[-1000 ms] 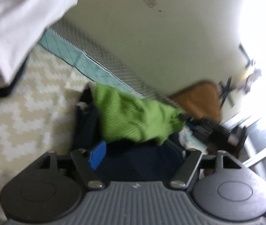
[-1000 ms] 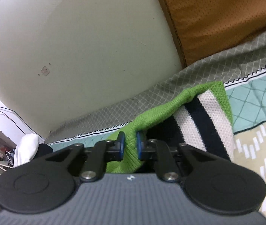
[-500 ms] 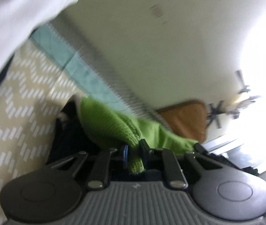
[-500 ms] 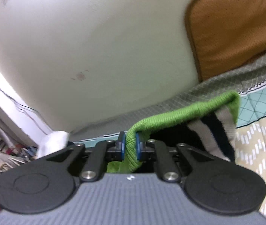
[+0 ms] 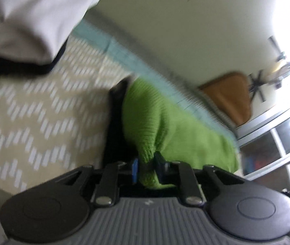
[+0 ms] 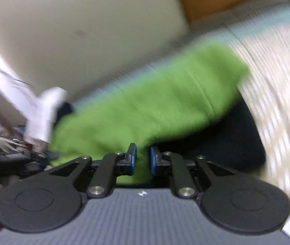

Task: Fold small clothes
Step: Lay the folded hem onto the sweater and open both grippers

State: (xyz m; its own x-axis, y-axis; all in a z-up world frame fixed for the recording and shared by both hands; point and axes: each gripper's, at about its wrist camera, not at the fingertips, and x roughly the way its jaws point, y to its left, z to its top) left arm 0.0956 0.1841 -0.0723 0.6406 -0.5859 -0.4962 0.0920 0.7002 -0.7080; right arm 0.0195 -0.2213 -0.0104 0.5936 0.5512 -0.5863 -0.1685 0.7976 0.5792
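A small green knit garment with dark and striped parts lies on a patterned bedspread. In the left wrist view, my left gripper pinches a fold of the green knit's edge; its jaws are opening slightly with the cloth still pressed between the pads. In the blurred right wrist view, the same green garment stretches away left to right, with a dark part under it. My right gripper clamps the green edge, its jaws also easing open on the cloth.
A white folded cloth on something dark sits at the bedspread's far left. A pale wall runs behind the bed. An orange cushion leans at the far right, and clutter lies off the bed's left side.
My left gripper went from wide open to pinching the green knit. My right gripper swept sideways with the knit in it, laying the green part over the striped part.
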